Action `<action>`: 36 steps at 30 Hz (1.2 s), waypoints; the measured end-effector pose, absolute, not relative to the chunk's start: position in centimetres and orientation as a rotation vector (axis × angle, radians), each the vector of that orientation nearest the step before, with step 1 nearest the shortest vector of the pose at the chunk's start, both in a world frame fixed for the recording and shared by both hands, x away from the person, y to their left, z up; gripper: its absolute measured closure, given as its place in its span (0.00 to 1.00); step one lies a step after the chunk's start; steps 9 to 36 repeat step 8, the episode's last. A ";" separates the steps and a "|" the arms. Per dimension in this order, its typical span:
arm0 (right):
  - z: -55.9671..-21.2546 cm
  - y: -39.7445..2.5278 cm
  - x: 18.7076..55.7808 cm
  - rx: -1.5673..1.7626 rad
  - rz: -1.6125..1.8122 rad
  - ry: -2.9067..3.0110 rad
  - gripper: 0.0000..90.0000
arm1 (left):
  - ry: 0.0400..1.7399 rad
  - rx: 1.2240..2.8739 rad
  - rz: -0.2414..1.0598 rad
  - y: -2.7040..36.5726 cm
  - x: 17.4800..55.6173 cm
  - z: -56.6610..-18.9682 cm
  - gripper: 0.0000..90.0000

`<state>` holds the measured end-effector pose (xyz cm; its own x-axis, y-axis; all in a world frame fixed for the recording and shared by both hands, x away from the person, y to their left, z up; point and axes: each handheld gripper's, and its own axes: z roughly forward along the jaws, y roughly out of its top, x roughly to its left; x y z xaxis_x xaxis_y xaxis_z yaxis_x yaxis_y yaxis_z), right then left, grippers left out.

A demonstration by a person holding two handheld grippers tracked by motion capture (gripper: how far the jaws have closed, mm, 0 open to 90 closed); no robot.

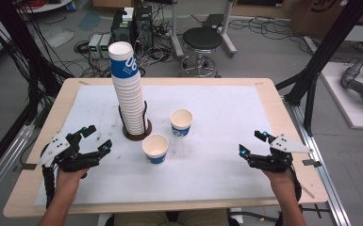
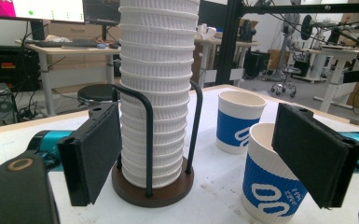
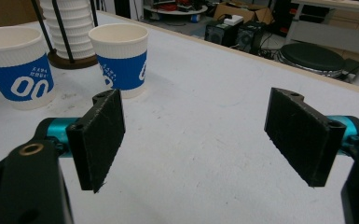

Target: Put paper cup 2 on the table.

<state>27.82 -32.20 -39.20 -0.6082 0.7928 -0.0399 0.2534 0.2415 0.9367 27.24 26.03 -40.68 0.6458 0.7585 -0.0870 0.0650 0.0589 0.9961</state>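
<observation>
2 loose paper cups and 1 tall stack share a wooden table (image 1: 283,141) whose rectangular top is covered by a white sheet (image 1: 226,117), faintly smudged near the cups.

Largest on it is the cup stack (image 1: 128,89), a column of white ribbed paper cups standing upright at about 11 o'clock from the table's middle. Its top cup carries a blue band with white characters that cannot be read for certain. The stack sits in a holder (image 1: 137,134) with a round dark brown base and thin black curved metal rods rising along the sides.

Next comes the far cup (image 1: 181,122), upright at about 12 o'clock of the middle, just to the 3 o'clock side of the holder. Its wall is ribbed white paper with a blue sleeve printed with a white looped mark. The near cup (image 1: 155,148), same make, stands upright at about 7 o'clock from the far one, near the holder and apart from both. In the right gripper view its sleeve reads something like "00" above a line of print too small to read.

Smallest are the tools. The left gripper (image 1: 94,140) sits at 9 o'clock, jaws spread wide and grasping nothing; its flat black pads look rough and foam-like, on teal mounts. The right gripper (image 1: 253,144) sits at 3 o'clock, well apart from the cups, also spread wide with nothing between the jaws.
</observation>
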 end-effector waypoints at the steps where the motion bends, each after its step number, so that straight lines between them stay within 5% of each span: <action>1: -39.2 -32.2 27.8 0.951 1.363 1.999 0.23 | 0.740 1.435 0.606 26.0 27.2 -40.7 0.18; 36: -39.2 -32.3 27.9 0.954 1.366 1.997 0.23 | 0.744 1.433 0.609 26.1 27.2 -40.7 0.18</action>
